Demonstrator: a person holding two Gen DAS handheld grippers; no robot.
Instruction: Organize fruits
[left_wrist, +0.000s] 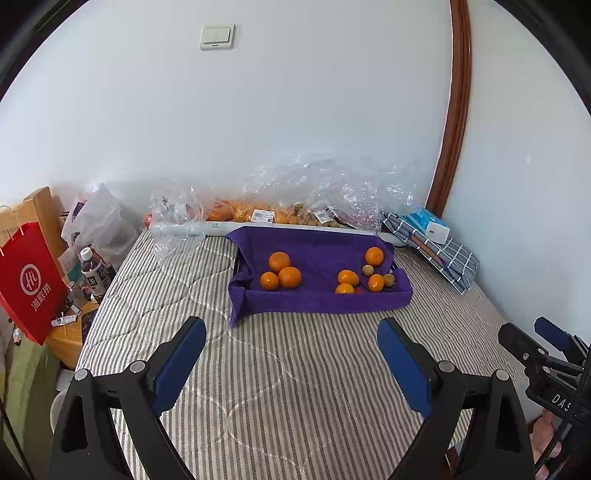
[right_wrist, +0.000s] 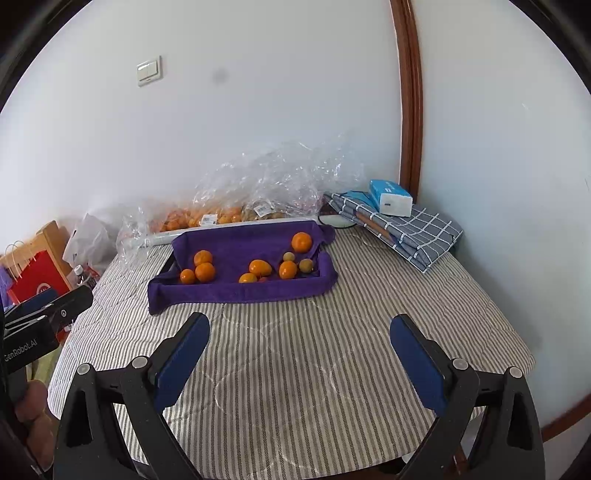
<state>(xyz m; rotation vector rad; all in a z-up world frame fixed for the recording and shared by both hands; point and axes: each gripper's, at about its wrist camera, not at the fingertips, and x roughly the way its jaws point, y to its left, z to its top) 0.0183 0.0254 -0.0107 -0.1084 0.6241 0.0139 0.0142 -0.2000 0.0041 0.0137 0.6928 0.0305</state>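
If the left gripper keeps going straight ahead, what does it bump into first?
Probably the front wall of the purple towel-lined tray. The open left gripper points over bare striped bedding toward it, though depth is hard to judge.

"GenRobot.AI" on left claw; "DAS" on right claw.

Ahead of my grippers I count seven oranges, two small brownish fruits, one purple towel-lined tray, one tissue box
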